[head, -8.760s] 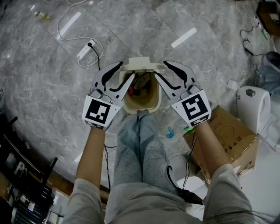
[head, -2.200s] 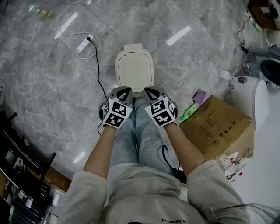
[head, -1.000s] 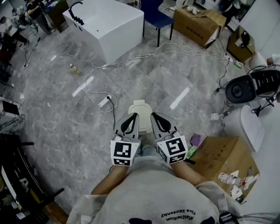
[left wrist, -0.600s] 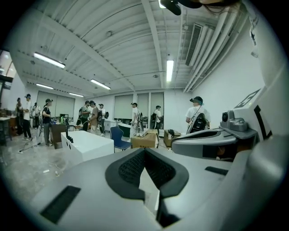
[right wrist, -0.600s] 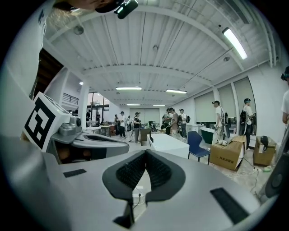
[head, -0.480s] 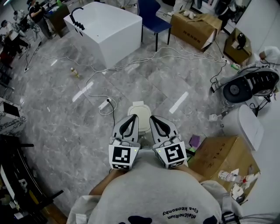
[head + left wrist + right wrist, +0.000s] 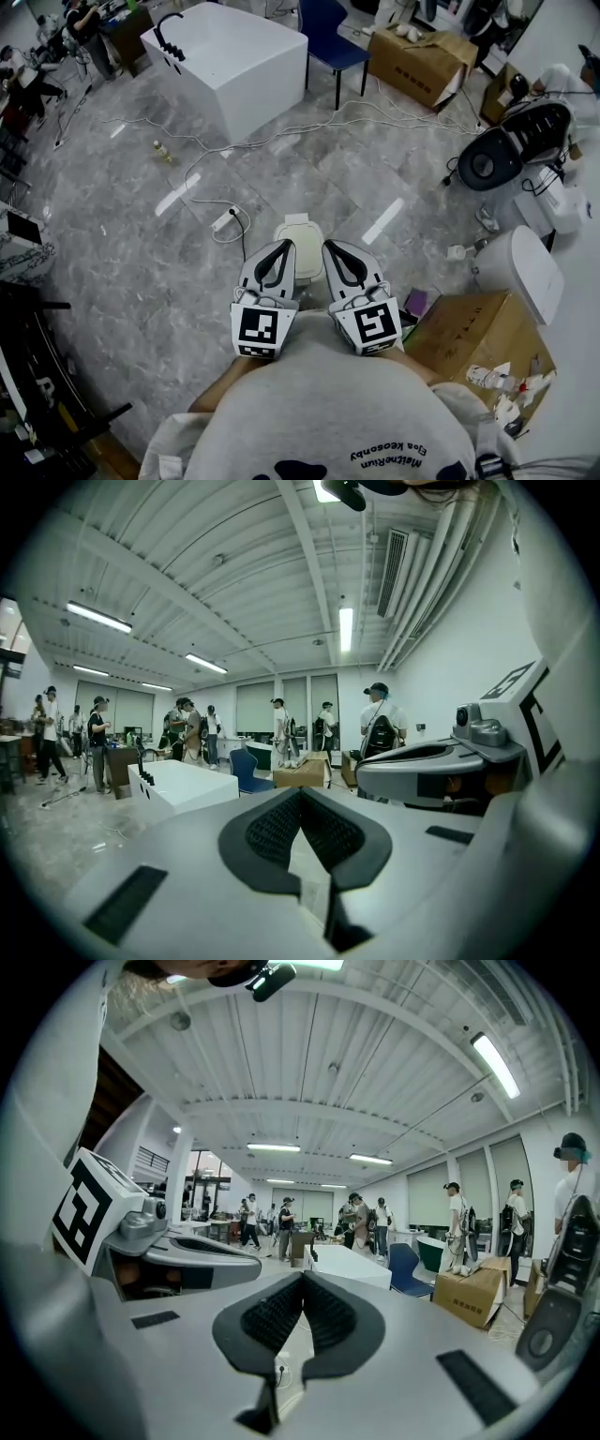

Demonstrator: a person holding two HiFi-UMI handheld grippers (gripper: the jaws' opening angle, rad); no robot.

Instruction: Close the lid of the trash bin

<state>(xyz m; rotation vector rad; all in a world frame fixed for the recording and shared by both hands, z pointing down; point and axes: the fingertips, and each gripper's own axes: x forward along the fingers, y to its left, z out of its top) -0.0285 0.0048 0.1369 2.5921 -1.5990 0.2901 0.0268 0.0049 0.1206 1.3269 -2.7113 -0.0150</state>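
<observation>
The cream trash bin stands on the grey floor with its lid down, partly hidden behind both grippers in the head view. My left gripper is shut and empty, held close to my chest above the bin's left side. My right gripper is also shut and empty, beside it on the right. In the left gripper view the left gripper points nearly level across the room, its tips meeting. The right gripper in its own view does the same. The bin shows in neither gripper view.
A cardboard box sits at my right. A power strip with cable lies left of the bin. A white block and a blue chair stand further off. People stand at the room's far side.
The bin's lid was up at first and has been shut since. Over the last second both grippers stayed shut, side by side near my chest, and the head view shifted slightly.
</observation>
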